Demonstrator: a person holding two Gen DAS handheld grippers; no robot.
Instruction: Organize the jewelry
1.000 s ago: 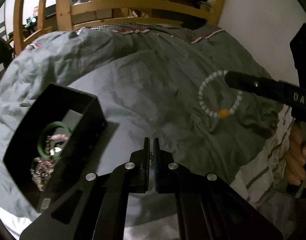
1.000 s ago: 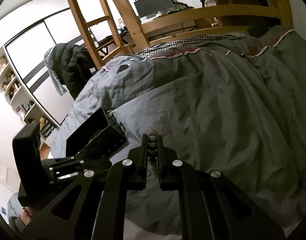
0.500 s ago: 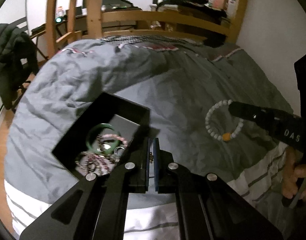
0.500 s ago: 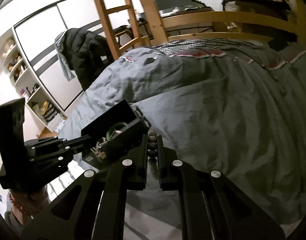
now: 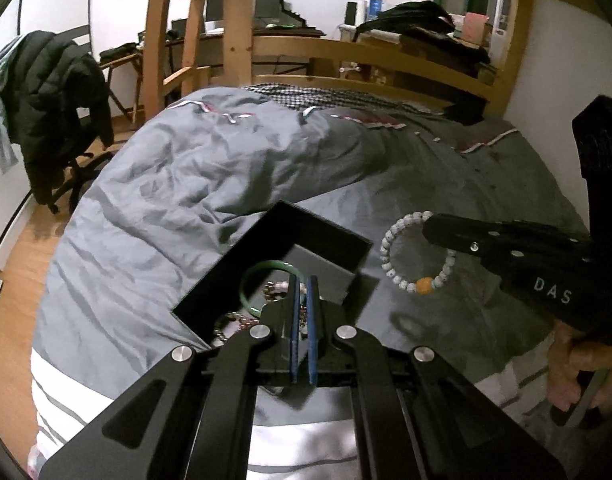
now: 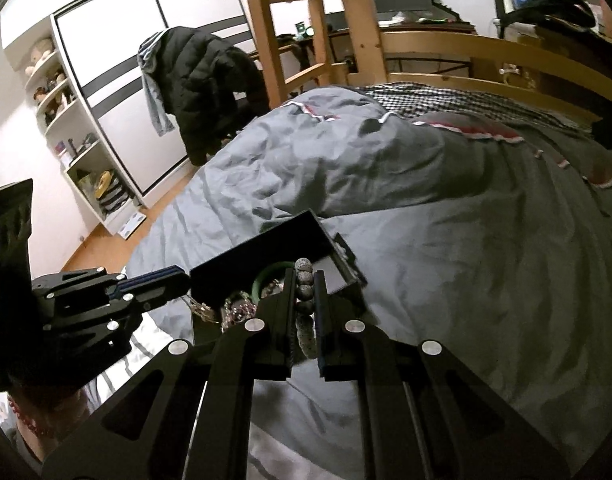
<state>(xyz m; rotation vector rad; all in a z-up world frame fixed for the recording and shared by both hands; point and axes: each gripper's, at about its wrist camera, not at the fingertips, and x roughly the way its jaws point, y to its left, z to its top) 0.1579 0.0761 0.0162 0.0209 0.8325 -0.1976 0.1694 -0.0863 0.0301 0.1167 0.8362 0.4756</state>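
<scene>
We work over a grey duvet (image 5: 210, 184). On it sits our open black box (image 5: 318, 228), a green bangle (image 5: 262, 270) and chains inside. Our right gripper (image 6: 305, 280) is clamped on a white bead bracelet (image 5: 390, 248) beside the box. Our left gripper (image 5: 302, 284) is closed above the box, pinching a thin chain (image 6: 200, 306).

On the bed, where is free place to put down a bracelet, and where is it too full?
Free: the grey duvet beyond the black box, toward the wooden rail, and right of the box in the right wrist view. Crowded: inside the box, around the green bangle and chains.
</scene>
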